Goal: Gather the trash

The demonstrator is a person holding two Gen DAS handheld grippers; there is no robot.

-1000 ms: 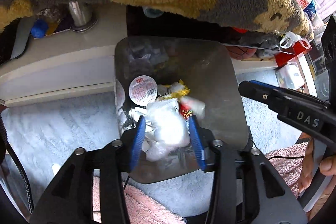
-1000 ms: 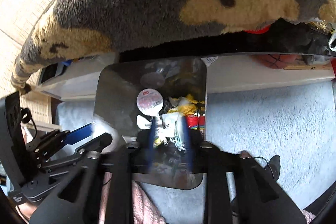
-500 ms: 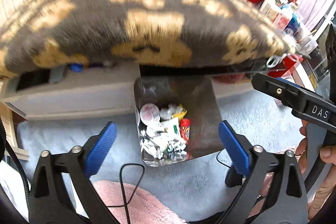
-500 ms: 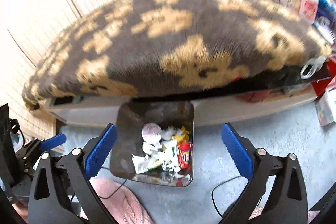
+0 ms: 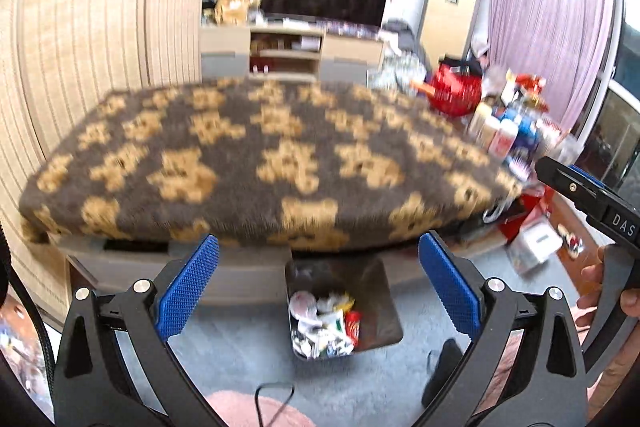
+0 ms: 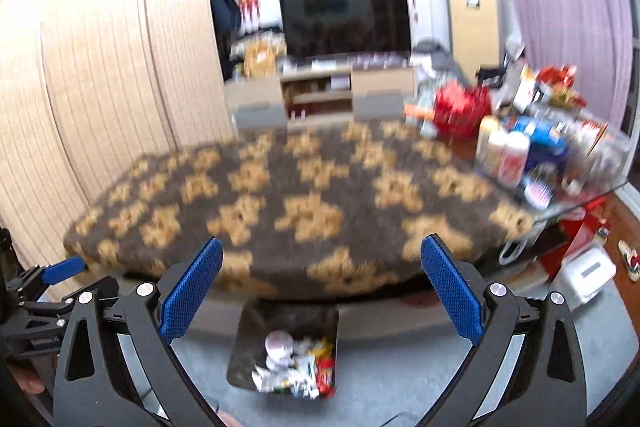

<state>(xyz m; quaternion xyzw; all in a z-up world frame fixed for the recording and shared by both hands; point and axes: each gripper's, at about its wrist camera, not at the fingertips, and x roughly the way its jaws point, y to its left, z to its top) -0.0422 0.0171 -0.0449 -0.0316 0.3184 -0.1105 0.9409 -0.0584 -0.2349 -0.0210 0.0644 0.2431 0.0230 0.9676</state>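
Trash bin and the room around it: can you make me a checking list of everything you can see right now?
Surface: grey carpet; low table under a bear-print blanket.
Job's things: trash bin stands on the carpet against the table's edge, holding a pile of wrappers that includes a round white lid and a red packet.
Clutter: bottles and packets and a red basket crowd the table's right end; a white box sits on the floor.
Grippers: left gripper open, empty; right gripper open, empty; both above the bin.
Cables: thin black cable looped on the carpet.
Surroundings: television on a stand, purple curtain, wall decorations.
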